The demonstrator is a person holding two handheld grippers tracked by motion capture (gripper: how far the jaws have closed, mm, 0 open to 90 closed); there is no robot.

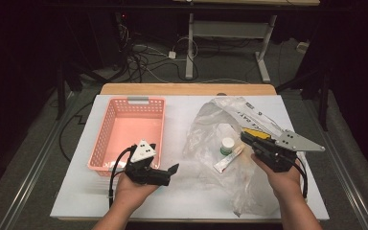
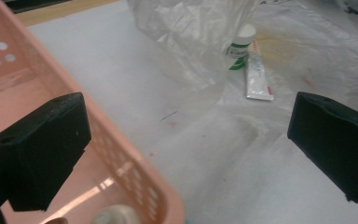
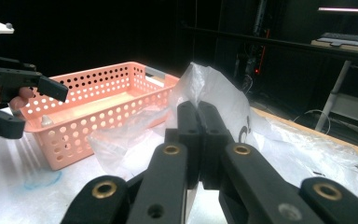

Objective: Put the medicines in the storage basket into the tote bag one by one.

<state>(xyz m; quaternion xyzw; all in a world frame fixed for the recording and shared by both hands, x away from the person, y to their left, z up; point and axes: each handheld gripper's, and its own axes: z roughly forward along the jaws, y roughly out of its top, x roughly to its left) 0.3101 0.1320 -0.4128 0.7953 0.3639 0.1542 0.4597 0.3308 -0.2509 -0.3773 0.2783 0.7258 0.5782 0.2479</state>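
Observation:
A clear plastic bag lies crumpled on the right half of the white table. Inside it are a small white-capped bottle with a green label and a white tube. My right gripper is at the bag's right side, jaws pressed together, apparently pinching the film. A pink perforated basket sits at left. My left gripper hangs open over the basket's near right corner, holding nothing.
A pale round object lies in the basket's near end. Bare white table stretches between basket and bag. A wooden strip edges the far side. Beyond it are floor cables and desk legs.

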